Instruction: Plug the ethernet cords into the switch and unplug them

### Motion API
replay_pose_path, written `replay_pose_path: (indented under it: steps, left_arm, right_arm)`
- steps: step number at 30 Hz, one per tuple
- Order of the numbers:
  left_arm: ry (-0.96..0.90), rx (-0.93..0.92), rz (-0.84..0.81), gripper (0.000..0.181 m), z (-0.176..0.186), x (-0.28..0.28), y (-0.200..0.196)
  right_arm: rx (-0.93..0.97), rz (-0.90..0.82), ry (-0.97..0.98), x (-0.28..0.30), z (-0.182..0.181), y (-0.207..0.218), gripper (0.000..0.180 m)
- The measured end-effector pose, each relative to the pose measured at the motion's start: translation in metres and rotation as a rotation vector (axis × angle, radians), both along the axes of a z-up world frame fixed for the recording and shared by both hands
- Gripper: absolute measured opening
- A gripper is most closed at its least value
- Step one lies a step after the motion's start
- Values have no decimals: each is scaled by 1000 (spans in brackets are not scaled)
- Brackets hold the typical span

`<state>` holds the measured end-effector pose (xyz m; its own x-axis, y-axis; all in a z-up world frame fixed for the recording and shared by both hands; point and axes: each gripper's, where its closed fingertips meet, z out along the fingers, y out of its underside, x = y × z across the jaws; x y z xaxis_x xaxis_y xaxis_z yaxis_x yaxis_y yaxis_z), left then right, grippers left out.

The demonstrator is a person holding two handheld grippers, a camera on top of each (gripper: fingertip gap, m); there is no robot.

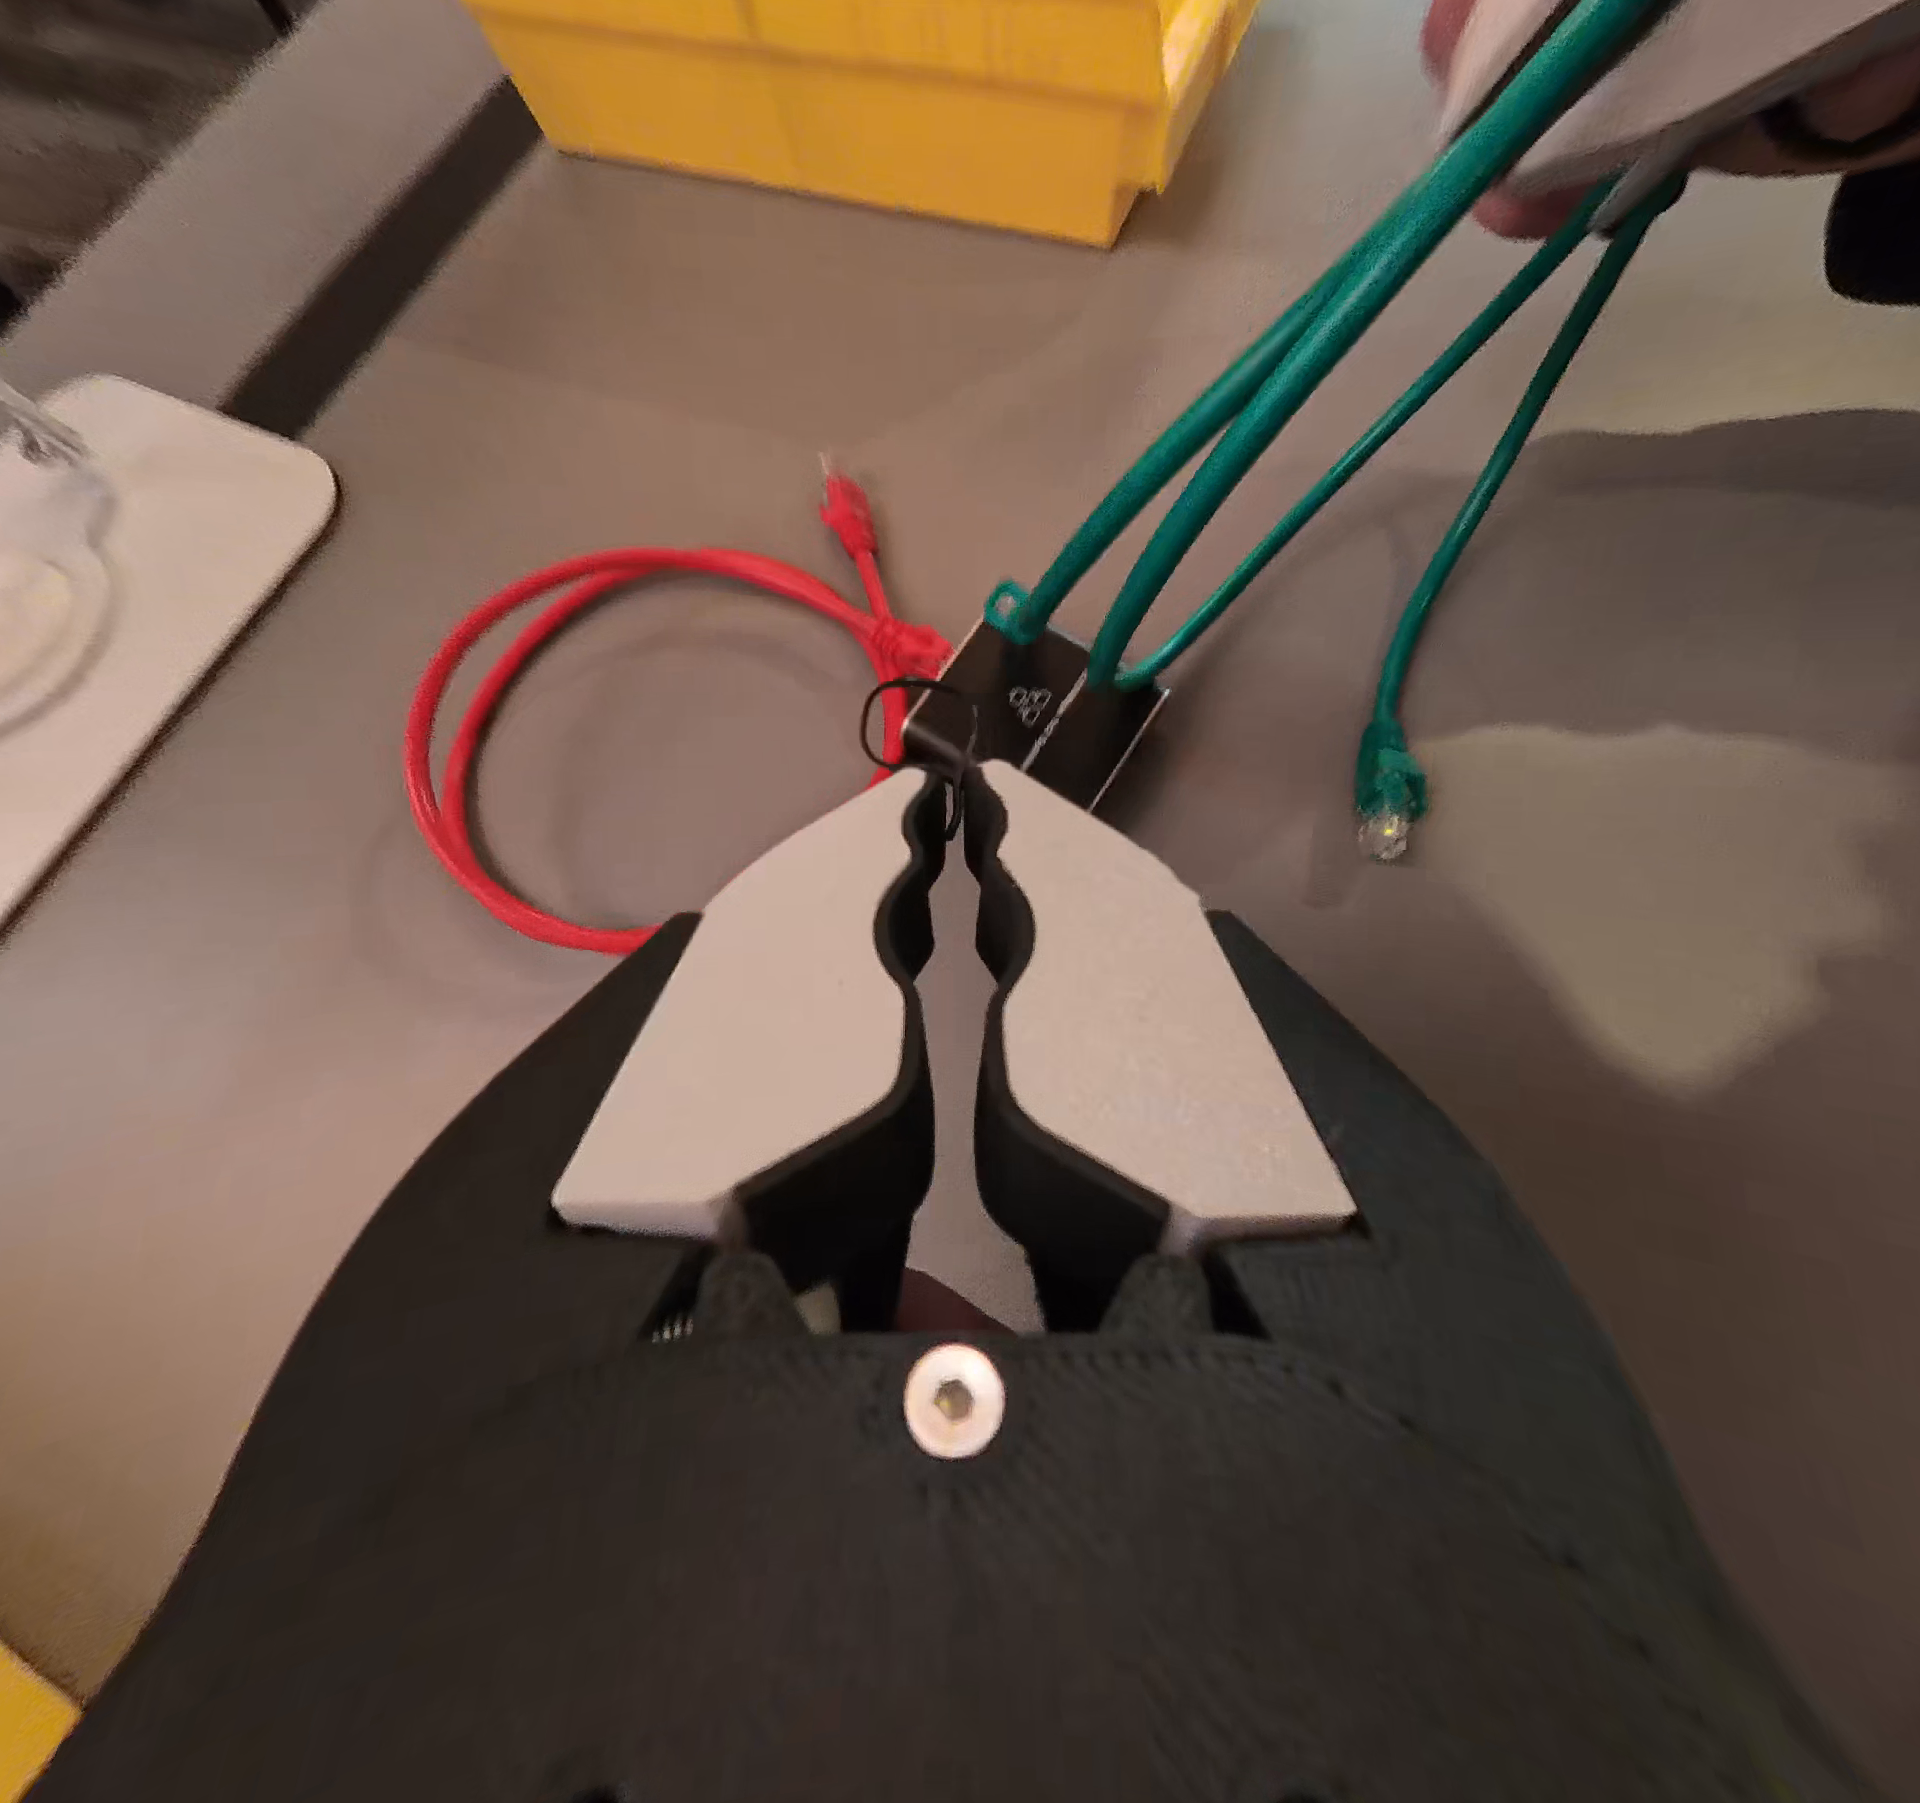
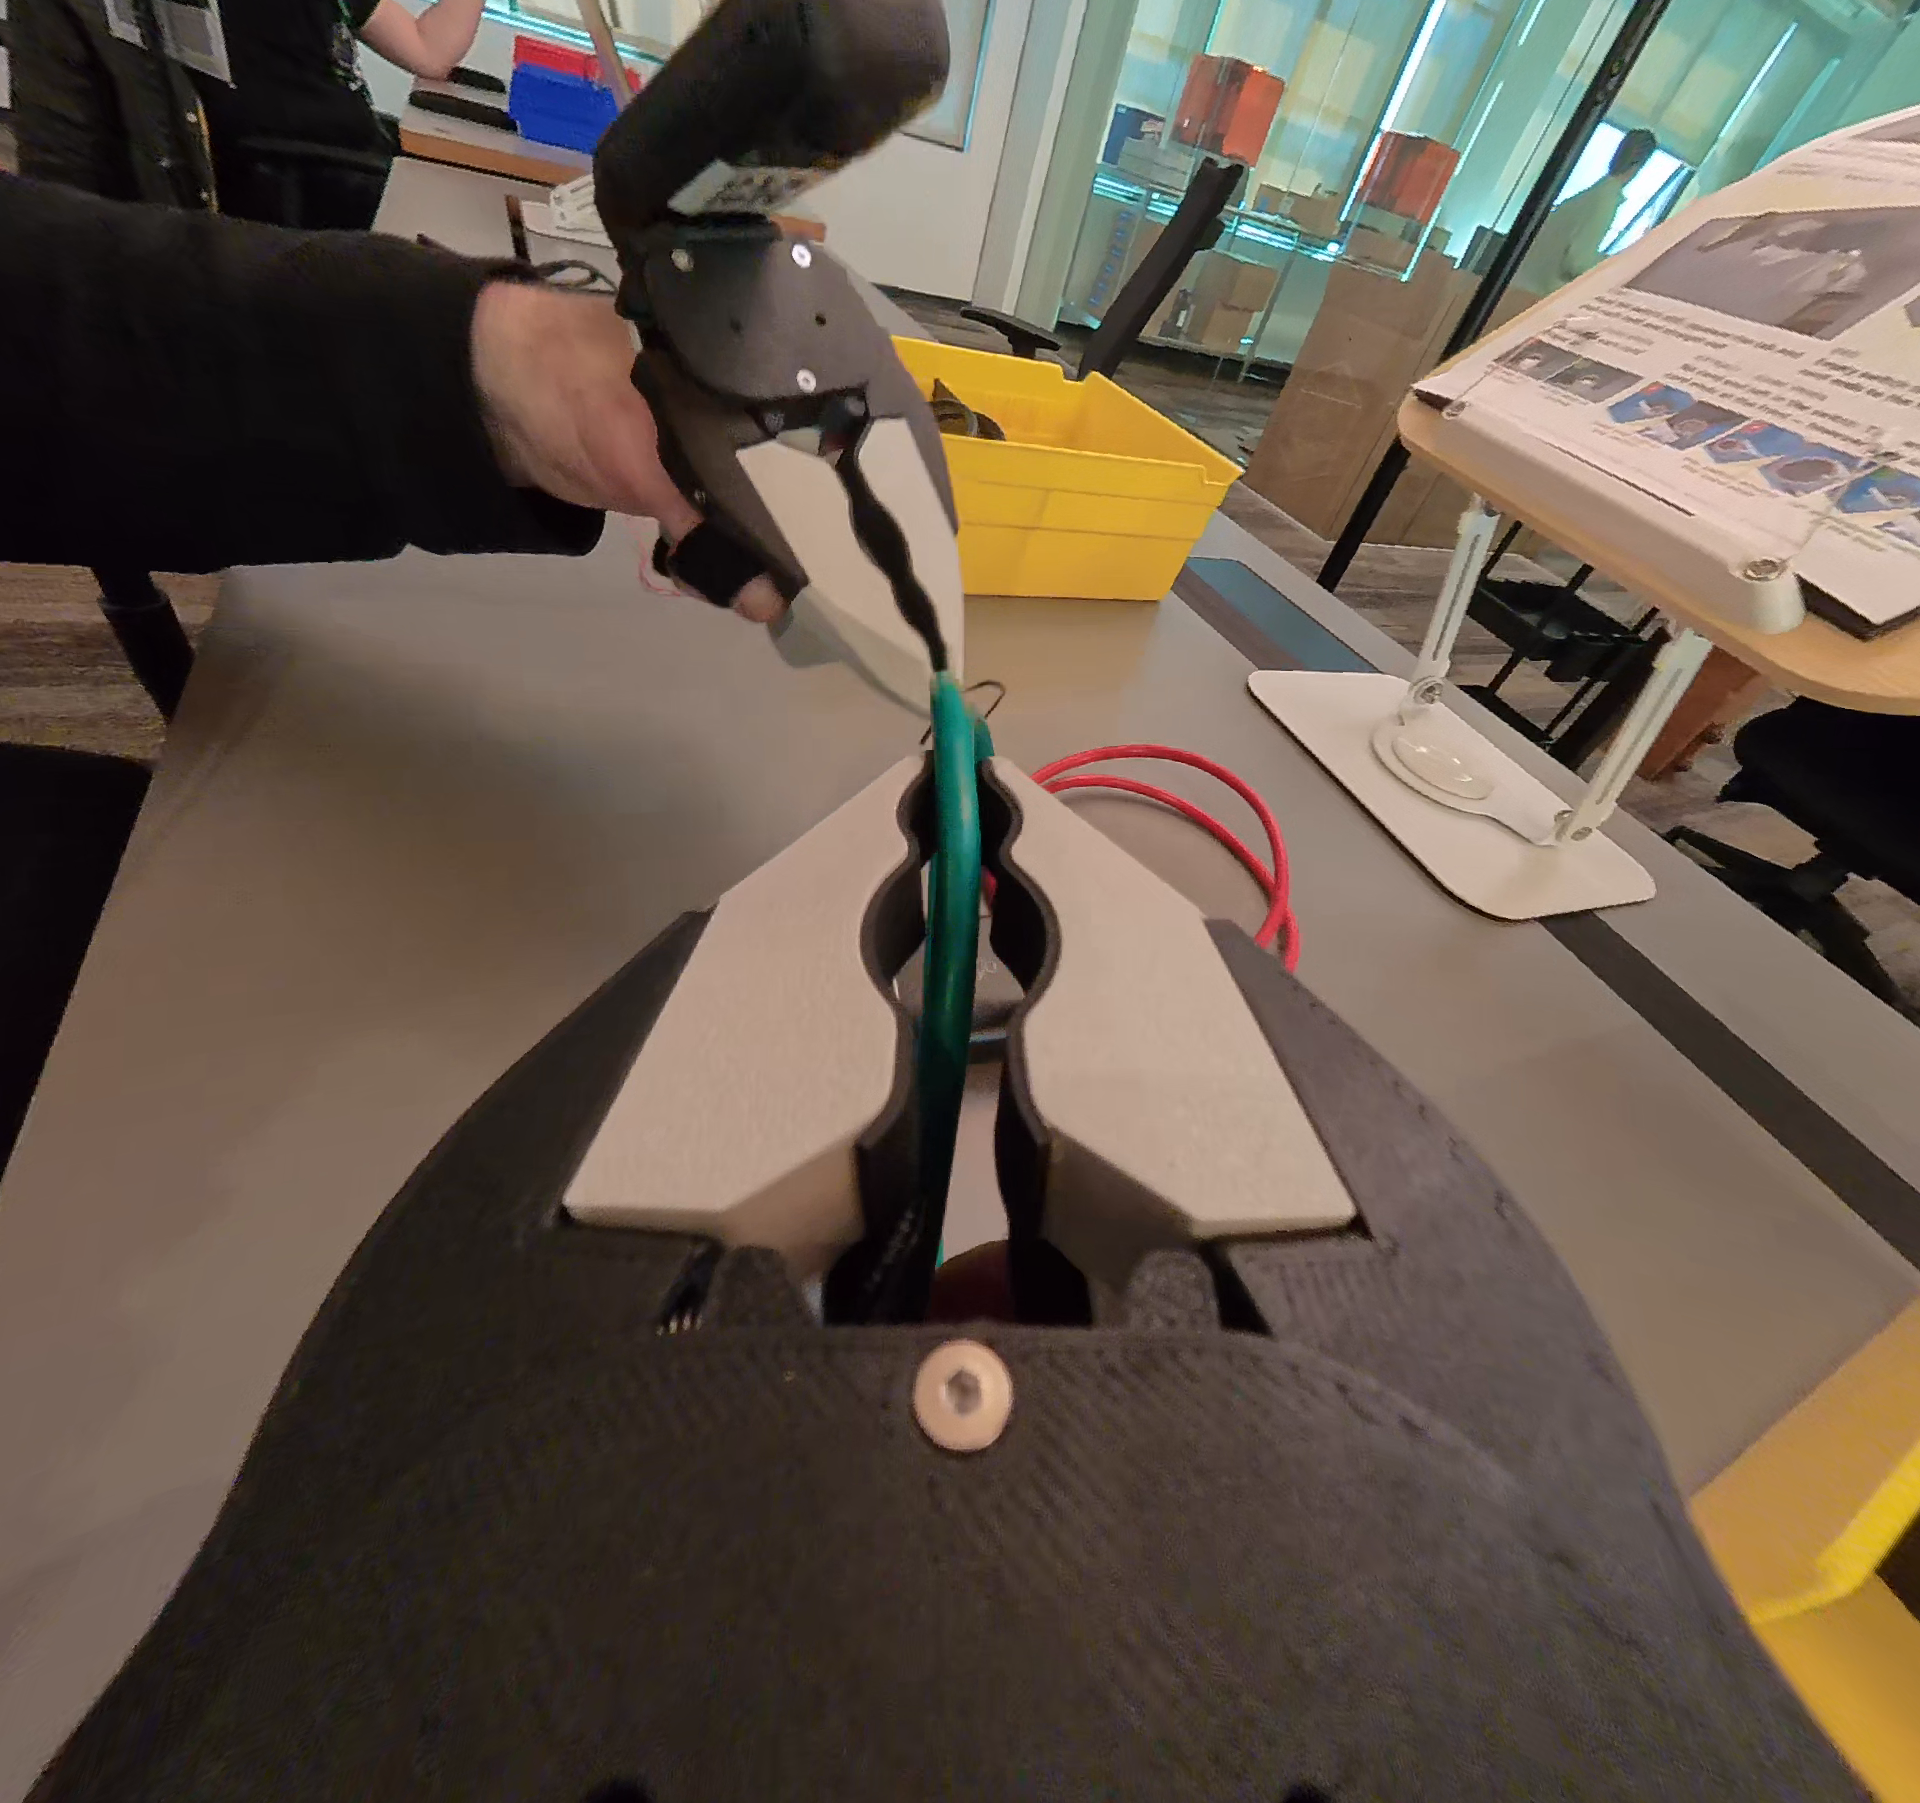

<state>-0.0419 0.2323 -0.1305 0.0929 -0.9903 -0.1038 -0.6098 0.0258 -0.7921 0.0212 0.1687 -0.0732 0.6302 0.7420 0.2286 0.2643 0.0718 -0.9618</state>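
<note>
A small black switch [image 1: 1039, 714] lies on the grey table [image 1: 623, 351], just past my left gripper [image 1: 951, 777]. The left gripper is shut on a thin black wire tie [image 1: 948, 803] at the switch's near corner. A green ethernet cord [image 1: 1299, 382] runs in loops from the switch's far edge up to my right gripper [image 1: 1631, 195], and one green plug [image 1: 1387, 808] hangs free. In the right wrist view my right gripper [image 2: 951, 777] is shut on the green cord [image 2: 951, 922], facing the left gripper [image 2: 940, 662]. A coiled red cord [image 1: 447, 714] lies left of the switch.
A yellow bin [image 1: 831, 39] stands at the back of the table and also shows in the right wrist view [image 2: 1060, 475]. A white stand base [image 2: 1455, 787] holds a tilted instruction board [image 2: 1714, 423]. Another yellow bin's edge [image 2: 1818, 1493] is close by. A person works at a far table.
</note>
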Motion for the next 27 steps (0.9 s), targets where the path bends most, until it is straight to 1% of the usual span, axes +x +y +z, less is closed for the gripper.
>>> replay_pose_path:
  steps: [7,13,18,21,27]
  left_arm:
    - [-89,121,-45,3,32,13,-14]
    - [-141,201,-78,3,60,23,-33]
    - [-105,269,-109,4,61,32,-46]
    - [-68,319,-94,4,54,35,-44]
    - [-78,292,-103,3,53,37,-49]
  right_arm:
    - [-4,29,-27,-14,-1,-4,3]
    - [-2,4,-74,-20,-4,-1,3]
    - [14,12,-104,-25,-5,-3,3]
    - [29,32,-131,-30,-6,-6,3]
    - [42,33,-158,-33,-6,-8,3]
